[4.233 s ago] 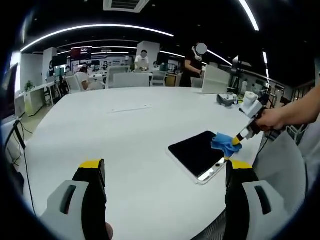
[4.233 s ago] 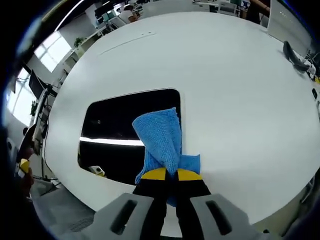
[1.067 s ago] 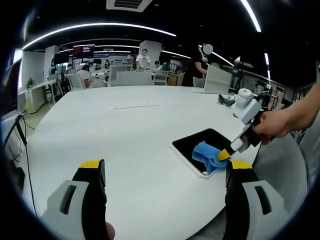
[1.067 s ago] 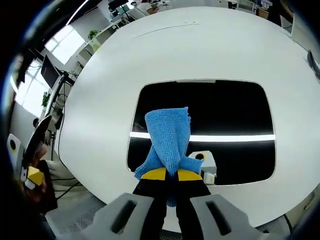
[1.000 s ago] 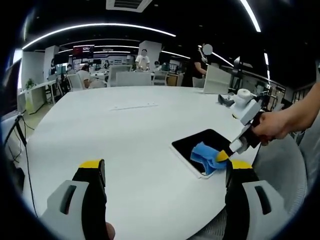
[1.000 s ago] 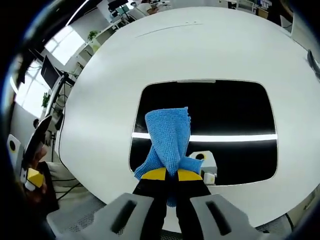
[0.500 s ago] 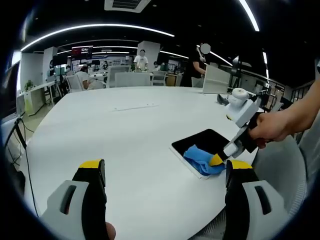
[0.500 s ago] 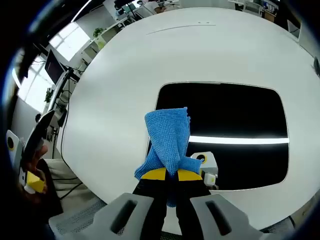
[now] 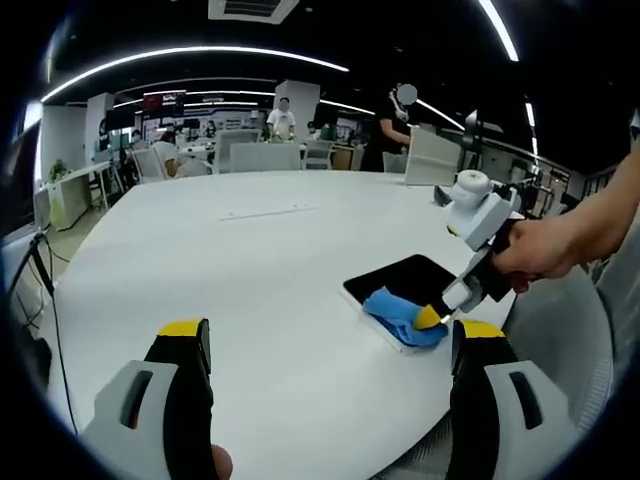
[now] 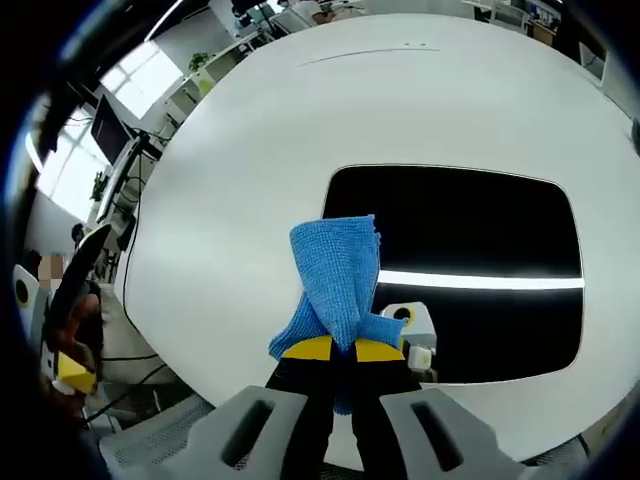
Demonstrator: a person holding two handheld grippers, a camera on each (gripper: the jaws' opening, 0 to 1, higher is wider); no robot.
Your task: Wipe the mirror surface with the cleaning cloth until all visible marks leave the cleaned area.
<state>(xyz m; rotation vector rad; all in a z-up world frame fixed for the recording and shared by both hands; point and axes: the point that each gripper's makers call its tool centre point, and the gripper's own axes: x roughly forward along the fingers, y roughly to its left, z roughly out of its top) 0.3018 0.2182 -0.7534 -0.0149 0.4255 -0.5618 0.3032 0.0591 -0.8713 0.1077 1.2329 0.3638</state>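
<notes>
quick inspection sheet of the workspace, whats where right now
surface: large white round table, plain top.
job's things: dark mirror lies flat near the table edge, reflecting a ceiling light strip; blue cleaning cloth rests on its left corner, overlapping onto the table.
clutter: small items at the far table edge, too small to identify.
grippers: right tool shut on the cleaning cloth; left tool open, empty, held over the table.
cables: dark cables hang beside the table's left edge.
surroundings: open office with desks, ceiling light strips, people standing in the background.
</notes>
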